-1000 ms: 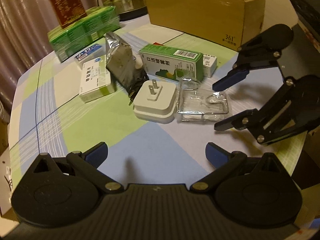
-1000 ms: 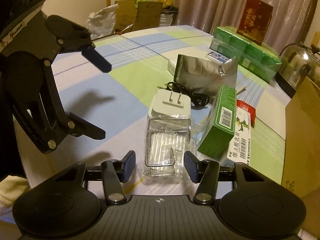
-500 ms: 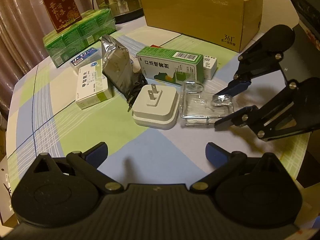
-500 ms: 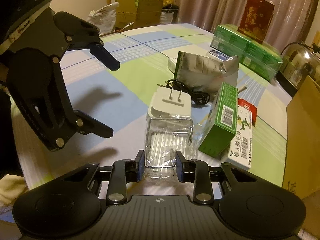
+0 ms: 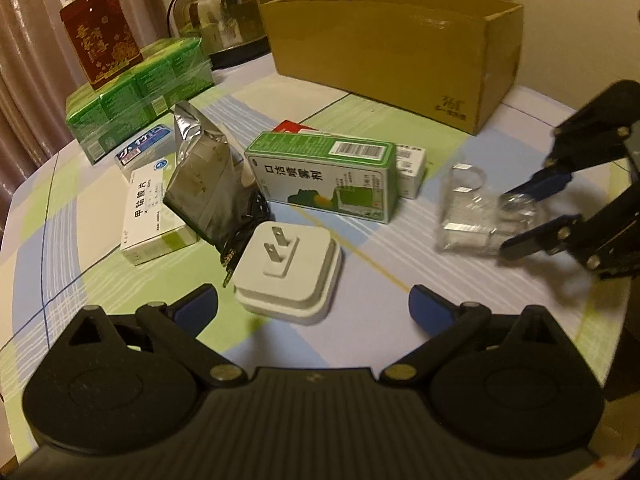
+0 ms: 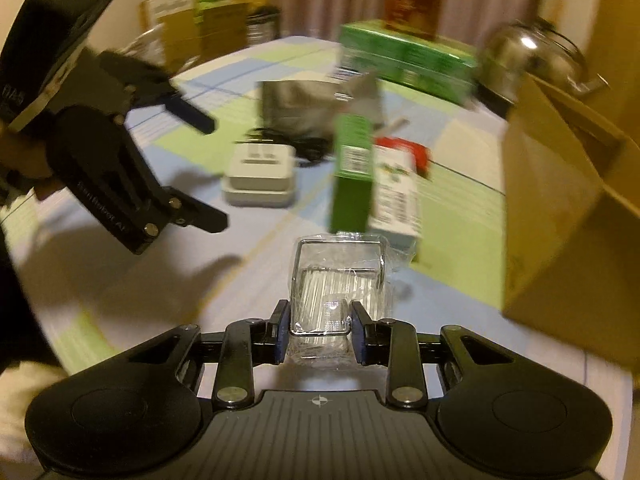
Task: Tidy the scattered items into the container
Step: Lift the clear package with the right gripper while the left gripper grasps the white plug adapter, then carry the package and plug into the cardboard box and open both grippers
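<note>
My right gripper [image 6: 320,334] is shut on a clear plastic packet with a wire frame [image 6: 338,276] and holds it lifted above the table; it also shows in the left wrist view [image 5: 476,216], off to the right. My left gripper [image 5: 312,306] is open and empty, just in front of a white plug adapter [image 5: 290,272]. Behind the adapter lie a green box [image 5: 324,178], a silver foil pouch [image 5: 204,196] and a white medicine box [image 5: 150,212]. The open cardboard box [image 5: 392,52] stands at the back right.
A stack of green wrapped packs [image 5: 140,96] with a red box [image 5: 102,34] on top stands at the back left, next to a steel kettle [image 5: 224,8]. A black cable [image 5: 244,236] lies beside the pouch. The table edge curves close on the right.
My right gripper closed on the clear packet, lifted it and carried it to the right, away from the adapter. My left gripper moved closer to the adapter.
</note>
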`<action>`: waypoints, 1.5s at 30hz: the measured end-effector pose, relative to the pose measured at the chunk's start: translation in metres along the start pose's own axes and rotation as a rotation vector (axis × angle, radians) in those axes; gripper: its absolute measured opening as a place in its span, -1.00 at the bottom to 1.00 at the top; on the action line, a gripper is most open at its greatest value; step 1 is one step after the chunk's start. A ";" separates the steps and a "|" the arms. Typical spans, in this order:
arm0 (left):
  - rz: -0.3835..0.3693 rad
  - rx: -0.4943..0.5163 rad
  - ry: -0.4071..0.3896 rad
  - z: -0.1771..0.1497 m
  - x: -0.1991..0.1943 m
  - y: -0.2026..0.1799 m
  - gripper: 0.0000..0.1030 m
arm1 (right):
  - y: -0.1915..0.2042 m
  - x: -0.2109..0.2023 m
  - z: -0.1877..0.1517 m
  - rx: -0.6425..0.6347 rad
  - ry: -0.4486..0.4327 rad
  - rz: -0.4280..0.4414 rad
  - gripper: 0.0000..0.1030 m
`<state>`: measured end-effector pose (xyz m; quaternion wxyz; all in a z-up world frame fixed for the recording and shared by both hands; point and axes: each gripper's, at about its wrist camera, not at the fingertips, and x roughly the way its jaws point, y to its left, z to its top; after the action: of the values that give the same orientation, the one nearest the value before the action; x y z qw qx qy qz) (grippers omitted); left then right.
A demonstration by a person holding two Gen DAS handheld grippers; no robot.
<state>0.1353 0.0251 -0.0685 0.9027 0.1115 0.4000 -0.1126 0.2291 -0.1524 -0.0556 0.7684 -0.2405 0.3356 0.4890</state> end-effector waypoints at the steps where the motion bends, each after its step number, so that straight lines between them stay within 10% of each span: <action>1: 0.000 -0.011 0.005 0.001 0.004 0.001 0.93 | -0.005 0.000 0.000 0.024 0.001 -0.008 -0.46; 17: 0.015 -0.273 0.042 0.004 0.042 0.026 0.76 | -0.038 0.005 0.010 0.219 -0.050 -0.070 -0.46; 26: 0.045 -0.360 0.045 -0.002 0.023 0.013 0.15 | -0.041 0.001 0.008 0.255 -0.058 -0.071 -0.46; 45: 0.083 -0.330 0.072 0.015 0.022 -0.027 0.35 | -0.048 -0.011 -0.006 0.317 -0.068 -0.090 -0.46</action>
<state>0.1517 -0.0075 -0.0783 0.8978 -0.0177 0.4401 -0.0040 0.2678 -0.1824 -0.0489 0.8287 -0.1146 0.3712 0.4029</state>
